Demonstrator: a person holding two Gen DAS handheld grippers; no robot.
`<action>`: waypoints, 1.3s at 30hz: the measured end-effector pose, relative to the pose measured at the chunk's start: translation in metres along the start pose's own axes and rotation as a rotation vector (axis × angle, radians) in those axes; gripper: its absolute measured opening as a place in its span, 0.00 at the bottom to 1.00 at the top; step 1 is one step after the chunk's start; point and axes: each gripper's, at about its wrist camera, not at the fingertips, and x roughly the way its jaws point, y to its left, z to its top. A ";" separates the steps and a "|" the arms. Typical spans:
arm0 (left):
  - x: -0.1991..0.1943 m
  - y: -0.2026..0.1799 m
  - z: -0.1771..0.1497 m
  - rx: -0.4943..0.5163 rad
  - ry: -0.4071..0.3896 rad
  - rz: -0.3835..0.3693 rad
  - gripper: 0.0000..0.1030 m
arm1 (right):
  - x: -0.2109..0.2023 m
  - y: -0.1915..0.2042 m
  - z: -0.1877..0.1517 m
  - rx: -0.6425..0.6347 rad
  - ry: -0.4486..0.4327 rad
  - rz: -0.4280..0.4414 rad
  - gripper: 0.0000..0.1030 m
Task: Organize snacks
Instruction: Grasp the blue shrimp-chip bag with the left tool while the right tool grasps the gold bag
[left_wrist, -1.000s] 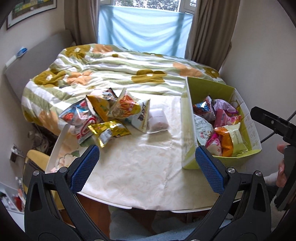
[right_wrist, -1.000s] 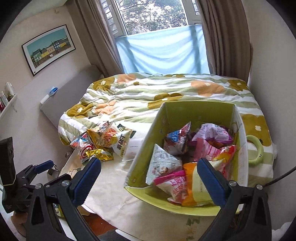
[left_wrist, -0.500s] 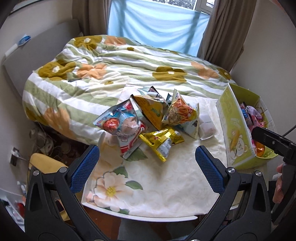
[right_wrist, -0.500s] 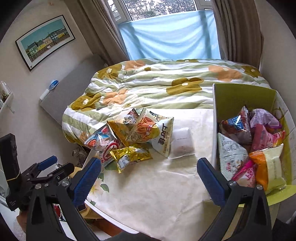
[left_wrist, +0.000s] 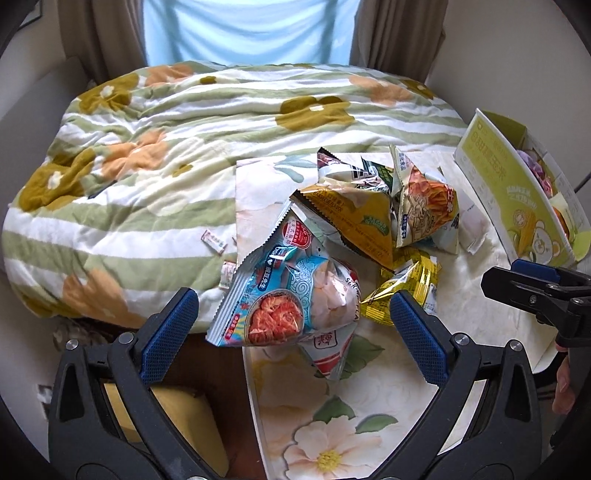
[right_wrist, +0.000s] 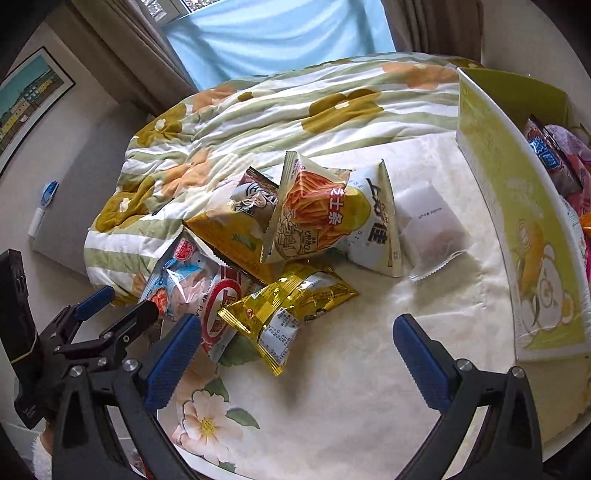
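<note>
Loose snack bags are piled at the table's left end. A blue shrimp-chip bag (left_wrist: 291, 295) (right_wrist: 181, 273) lies at the edge, framed by the wide fingers of my open left gripper (left_wrist: 293, 328) (right_wrist: 123, 306). Behind it are a yellow bag (left_wrist: 351, 218), an orange-stick bag (left_wrist: 424, 206) (right_wrist: 314, 214) and a white pouch (right_wrist: 432, 221). A gold bag (right_wrist: 291, 310) (left_wrist: 406, 291) lies just ahead of my open right gripper (right_wrist: 295, 343) (left_wrist: 506, 273), which holds nothing. The yellow-green box (right_wrist: 517, 206) (left_wrist: 517, 192) at the right holds several snacks.
The table (right_wrist: 332, 406) wears a cream flowered cloth. A bed with a green striped floral quilt (left_wrist: 184, 147) butts against its far side. A yellow chair seat (left_wrist: 184, 424) sits below the left edge. A hand (left_wrist: 563, 384) shows at the right.
Both grippers have swung left, from the box to the loose pile. My left gripper has come close to the blue shrimp-chip bag. Both stay open.
</note>
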 end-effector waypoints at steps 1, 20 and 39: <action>0.008 0.000 0.002 0.024 0.013 -0.008 0.99 | 0.005 0.001 0.000 0.019 0.003 -0.008 1.00; 0.064 -0.021 0.008 0.322 0.133 -0.100 0.89 | 0.069 -0.005 0.001 0.232 0.061 -0.067 0.90; 0.050 -0.027 -0.005 0.316 0.135 -0.096 0.69 | 0.089 0.002 0.007 0.203 0.095 -0.119 0.71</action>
